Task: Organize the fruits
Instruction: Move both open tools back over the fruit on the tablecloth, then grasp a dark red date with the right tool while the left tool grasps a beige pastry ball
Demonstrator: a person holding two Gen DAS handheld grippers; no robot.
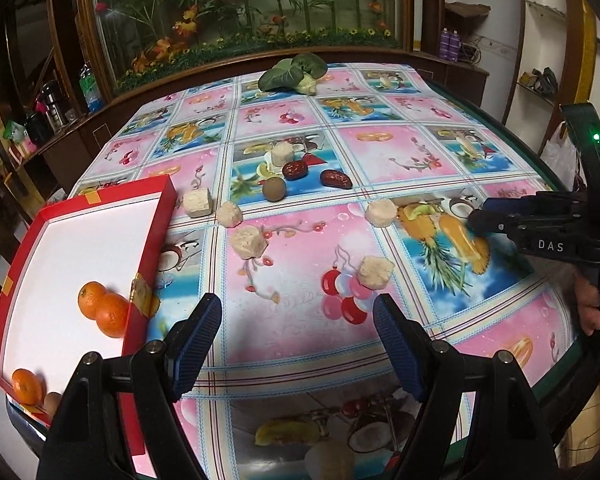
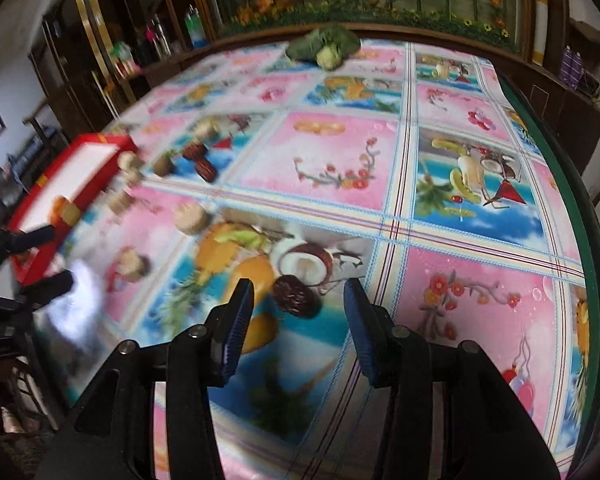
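I'm looking along the left gripper (image 1: pixel 298 344) now, jaws spread wide with nothing between them, hovering over the table (image 1: pixel 300 332); the cloth is a glossy plastic print, pink and blue squares of fruit, balloons and flowers, ruled off by striped bands. At my left sits the red box (image 1: pixel 150 248), white inside, tilted at the table's corner; two oranges (image 1: pixel 102 308) touch each other against its right wall, and a third orange (image 1: pixel 27 386) lies in the near corner. Pale cubes (image 1: pixel 249 242) are scattered across the middle of the cloth; beyond them a brown round fruit (image 1: pixel 274 189) lies just beside a dark red date (image 1: pixel 295 169), with a second date (image 1: pixel 335 179) a little apart to the right. A leafy cabbage (image 1: pixel 294 74) rests at the far edge.

Over to the right gripper (image 2: pixel 298 318); jaws open there too, and a wrinkled dark date (image 2: pixel 295 296) lies on the cloth just ahead, between the pads but not touched; the left side of this view is blurred, so I can't read the pieces near the box sharply.

Behind the table stands a big wood-framed glass case (image 1: pixel 244 12) full of bamboo and orange flowers; bottles and flasks crowd a dark shelf (image 1: pixel 60 136) on the left; a white wall with shelves fills the right.
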